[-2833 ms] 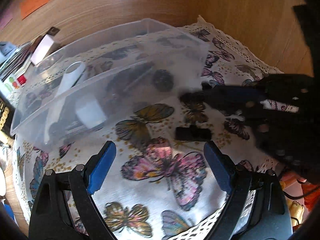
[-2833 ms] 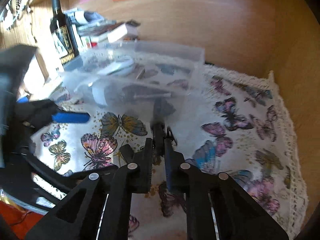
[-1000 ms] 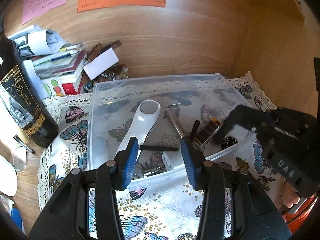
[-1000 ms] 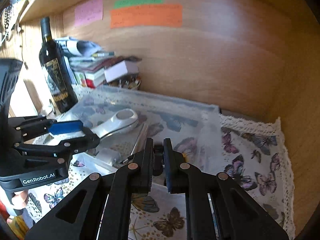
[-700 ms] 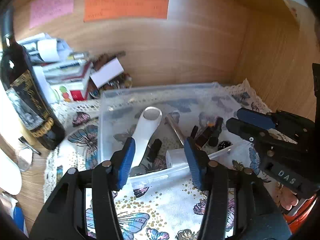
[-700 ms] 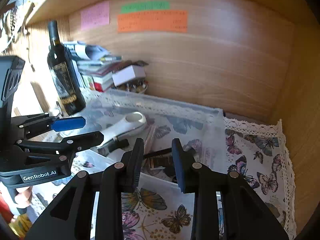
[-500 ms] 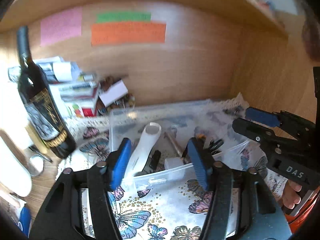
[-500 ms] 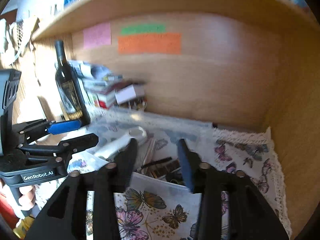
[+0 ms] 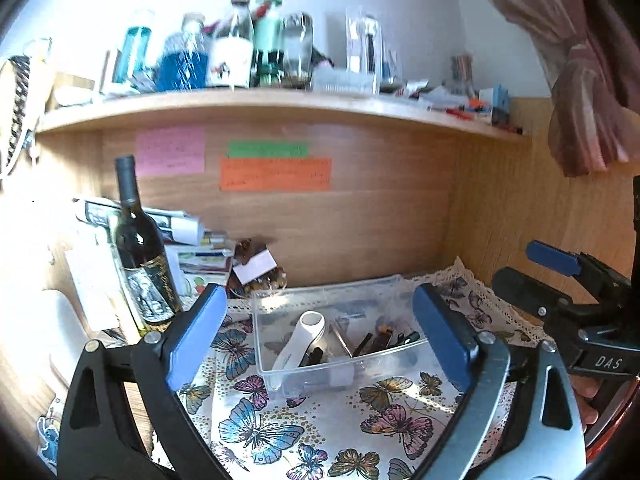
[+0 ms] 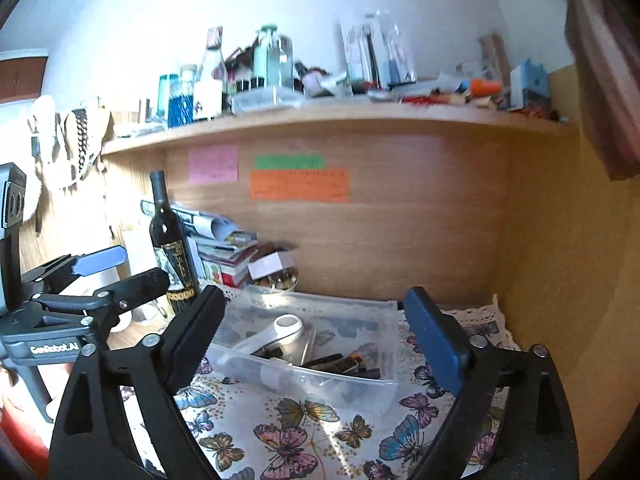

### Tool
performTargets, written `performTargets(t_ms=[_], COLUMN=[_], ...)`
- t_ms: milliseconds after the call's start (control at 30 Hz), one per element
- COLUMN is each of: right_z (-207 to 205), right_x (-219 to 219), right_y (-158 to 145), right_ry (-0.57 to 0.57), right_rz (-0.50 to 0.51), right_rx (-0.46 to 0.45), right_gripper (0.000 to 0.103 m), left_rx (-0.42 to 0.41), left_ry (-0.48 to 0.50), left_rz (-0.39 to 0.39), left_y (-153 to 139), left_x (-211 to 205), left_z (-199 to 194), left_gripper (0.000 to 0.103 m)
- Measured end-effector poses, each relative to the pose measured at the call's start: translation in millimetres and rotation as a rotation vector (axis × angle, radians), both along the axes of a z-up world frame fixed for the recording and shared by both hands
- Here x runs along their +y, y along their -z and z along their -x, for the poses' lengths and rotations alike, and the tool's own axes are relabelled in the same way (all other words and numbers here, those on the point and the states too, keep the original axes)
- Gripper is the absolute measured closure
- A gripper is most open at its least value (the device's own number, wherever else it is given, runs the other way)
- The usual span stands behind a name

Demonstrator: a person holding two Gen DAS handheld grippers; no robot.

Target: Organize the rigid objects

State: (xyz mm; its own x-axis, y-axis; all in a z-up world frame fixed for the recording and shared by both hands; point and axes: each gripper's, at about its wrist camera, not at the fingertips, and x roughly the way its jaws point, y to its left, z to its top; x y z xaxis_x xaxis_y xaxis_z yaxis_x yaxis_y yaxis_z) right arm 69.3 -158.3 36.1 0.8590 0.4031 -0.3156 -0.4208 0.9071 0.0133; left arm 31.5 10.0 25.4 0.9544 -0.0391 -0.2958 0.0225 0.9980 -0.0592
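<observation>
The left gripper (image 9: 320,336) stands wide open with nothing between its blue pads, held back from the table and above it. The right gripper (image 10: 316,340) is just as wide open and also empty. Each shows at the edge of the other's view, well apart.

The clear bin (image 9: 340,376) sits on the butterfly cloth (image 9: 320,428) in the middle of the table (image 9: 24,380), near the wooden back wall (image 9: 360,224). Its long axis runs left to right, with one long side facing the grippers.

Inside the bin, a white handle (image 9: 302,340) lies at the left, tilted, its round end pointing to the far right and its other end toward the near left corner. A thin metal rod (image 9: 342,338) lies beside it, running from far to near. Several dark small pieces (image 9: 380,340) lie to the right of the rod in a loose heap; which way each points cannot be told.

Left of the bin a dark bottle (image 9: 140,256) stands upright, beside a pile of papers (image 9: 188,248). Coloured notes (image 9: 276,174) are stuck on the wall, under a crowded shelf (image 9: 280,102).
</observation>
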Motion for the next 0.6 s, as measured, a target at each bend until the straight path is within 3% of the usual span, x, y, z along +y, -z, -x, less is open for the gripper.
performTargets(t_ms=[100, 600], right_z=[9.8, 33.5], right_x=[-2.9, -7.9], right_y=[-1.2, -1.7], right_ry=[0.007, 0.025], right_rz=[-0.018, -0.036], right_rx=[-0.016, -0.038], right_gripper=[0.001, 0.000], left_rx=[-0.026, -0.059], left_ry=[-0.011, -0.007], left_rz=[-0.011, -0.007], left_y=[-2.3, -2.6], left_x=[-2.3, -7.6], left_z=[11.2, 38.0], left_gripper=[0.003, 0.001])
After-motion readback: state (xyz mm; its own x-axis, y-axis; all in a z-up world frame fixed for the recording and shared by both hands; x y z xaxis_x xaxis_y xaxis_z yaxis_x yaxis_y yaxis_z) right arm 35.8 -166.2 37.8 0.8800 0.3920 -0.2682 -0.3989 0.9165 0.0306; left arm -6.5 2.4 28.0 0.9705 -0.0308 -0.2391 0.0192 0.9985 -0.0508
